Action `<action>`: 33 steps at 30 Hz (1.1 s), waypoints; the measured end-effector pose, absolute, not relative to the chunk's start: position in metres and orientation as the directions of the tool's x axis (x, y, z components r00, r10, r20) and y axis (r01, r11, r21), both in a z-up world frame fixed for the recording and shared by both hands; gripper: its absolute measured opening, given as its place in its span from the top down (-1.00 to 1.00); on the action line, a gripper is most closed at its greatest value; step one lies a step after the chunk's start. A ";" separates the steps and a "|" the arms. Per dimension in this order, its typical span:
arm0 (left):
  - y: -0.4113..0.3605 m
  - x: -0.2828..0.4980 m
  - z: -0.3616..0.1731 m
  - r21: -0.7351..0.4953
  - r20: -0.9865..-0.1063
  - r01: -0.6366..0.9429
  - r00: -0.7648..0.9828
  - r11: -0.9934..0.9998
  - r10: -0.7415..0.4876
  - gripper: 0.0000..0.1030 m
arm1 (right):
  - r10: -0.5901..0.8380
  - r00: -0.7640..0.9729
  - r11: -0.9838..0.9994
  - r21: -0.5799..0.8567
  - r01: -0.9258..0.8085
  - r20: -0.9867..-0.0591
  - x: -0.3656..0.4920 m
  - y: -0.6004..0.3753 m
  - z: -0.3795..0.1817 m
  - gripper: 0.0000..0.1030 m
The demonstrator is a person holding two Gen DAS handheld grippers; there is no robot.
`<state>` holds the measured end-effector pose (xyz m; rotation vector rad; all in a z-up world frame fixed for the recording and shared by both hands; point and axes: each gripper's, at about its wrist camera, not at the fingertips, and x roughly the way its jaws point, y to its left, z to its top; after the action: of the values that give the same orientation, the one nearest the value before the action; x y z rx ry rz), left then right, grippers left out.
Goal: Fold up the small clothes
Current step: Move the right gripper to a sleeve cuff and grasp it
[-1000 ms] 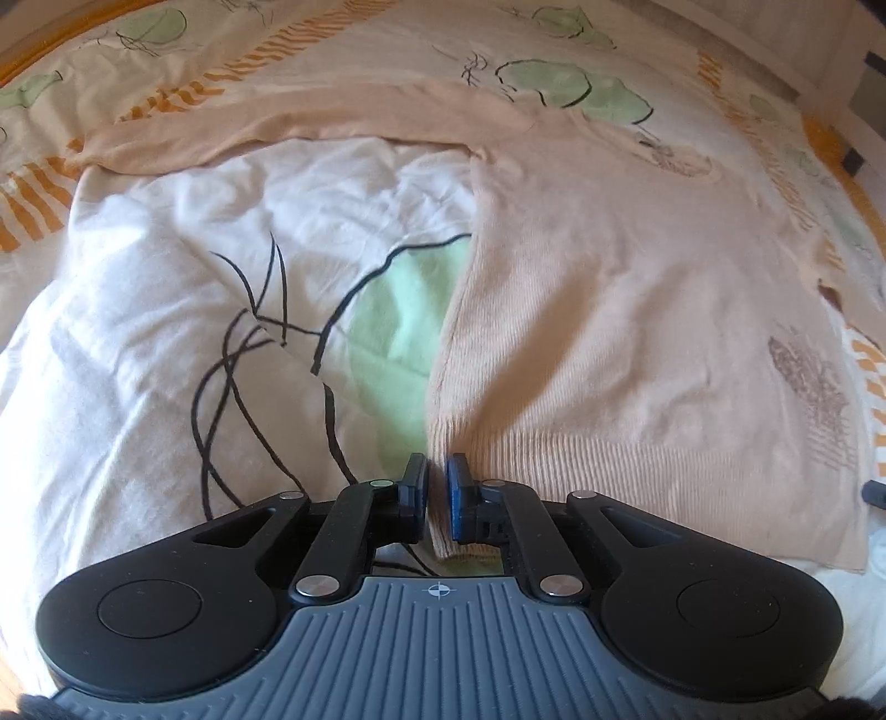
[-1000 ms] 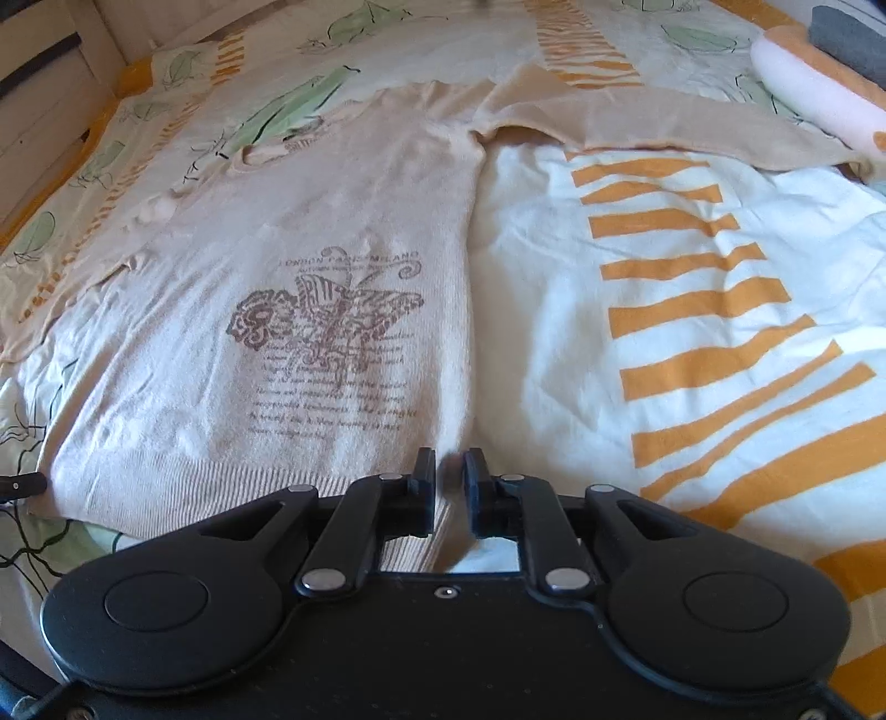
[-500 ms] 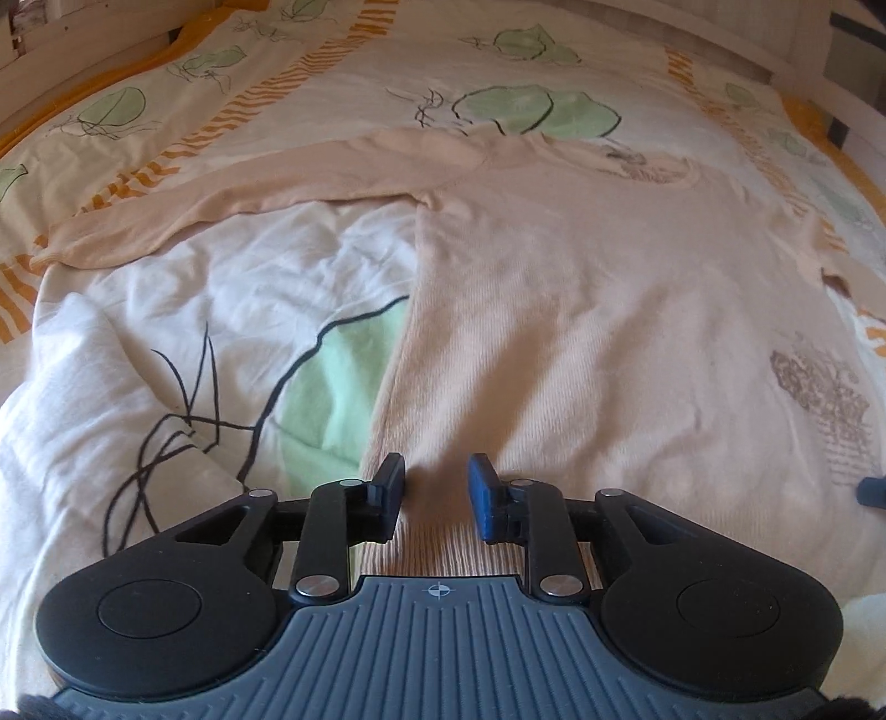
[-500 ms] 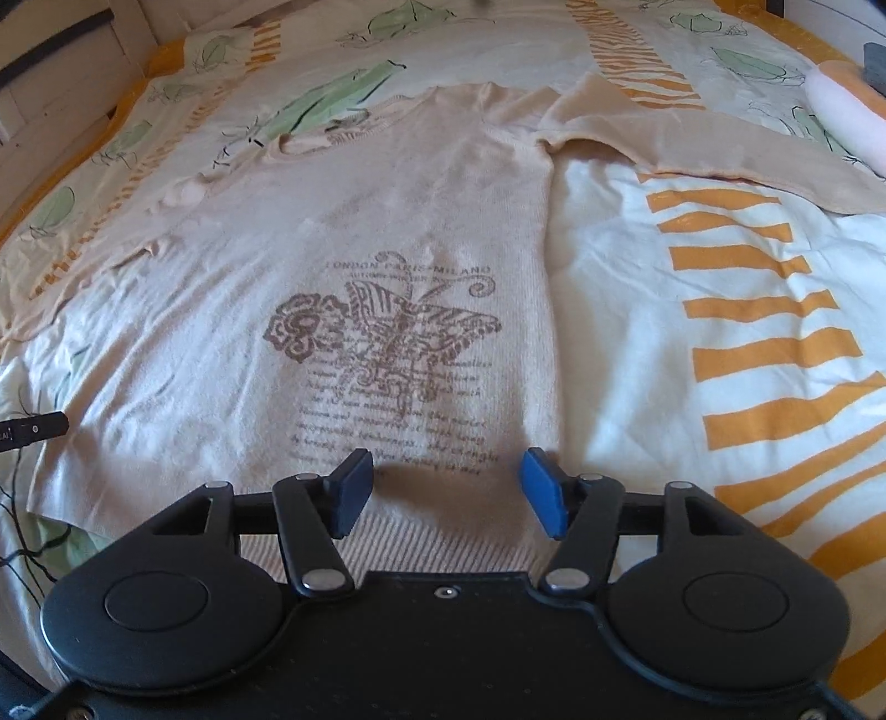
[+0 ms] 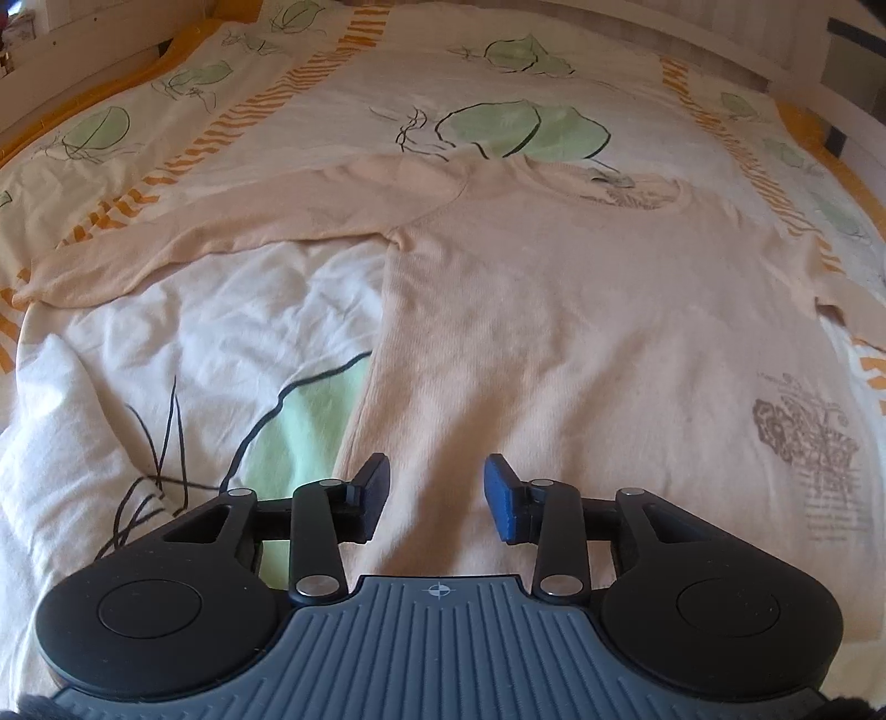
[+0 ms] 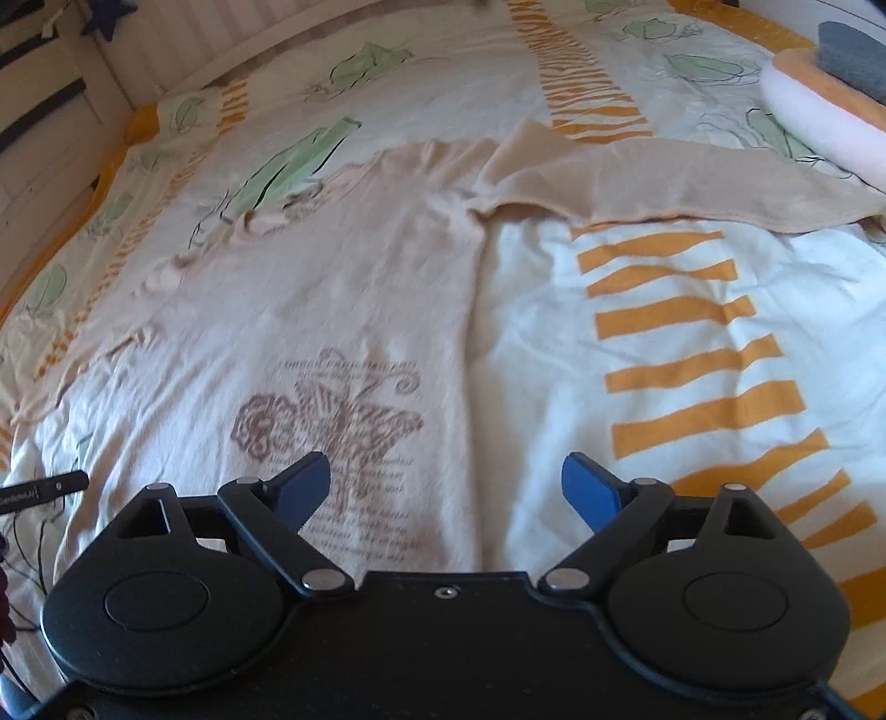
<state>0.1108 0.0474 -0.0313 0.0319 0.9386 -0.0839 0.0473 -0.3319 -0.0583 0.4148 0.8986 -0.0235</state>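
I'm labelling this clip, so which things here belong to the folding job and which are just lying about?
Part of the job:
- sweater, spread flat, sleeves out
- left tongs, open over its hem
- right tongs, open over its side edge

Just lying about:
- bedspread underneath
- pillow at the far right
- grey cloth on the pillow

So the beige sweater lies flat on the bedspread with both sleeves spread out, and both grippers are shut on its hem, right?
Not quite. The sweater does lie flat with sleeves spread, but neither gripper grips it: the left gripper and right gripper both stand open above the fabric, as each wrist view shows.
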 end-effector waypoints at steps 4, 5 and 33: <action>0.030 0.125 -0.029 -0.006 -0.792 0.123 0.605 0.992 -0.080 0.16 | 0.102 0.649 0.895 0.354 0.271 -0.754 0.067 -0.373 -0.056 -0.81; 0.025 0.128 -0.029 0.004 -0.791 0.132 0.608 0.991 -0.077 0.15 | 0.087 0.650 0.887 0.355 0.294 -0.755 0.073 -0.384 -0.057 -0.81; -0.010 0.167 -0.073 0.094 -0.812 0.223 0.581 0.970 -0.055 -0.14 | -0.185 0.654 0.654 0.404 0.639 -0.734 0.160 -0.530 -0.105 0.30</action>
<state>0.1671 -0.0103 -0.0733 0.1936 0.9390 -0.1633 0.1596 -0.5298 -0.1050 0.7106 0.7113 -0.5152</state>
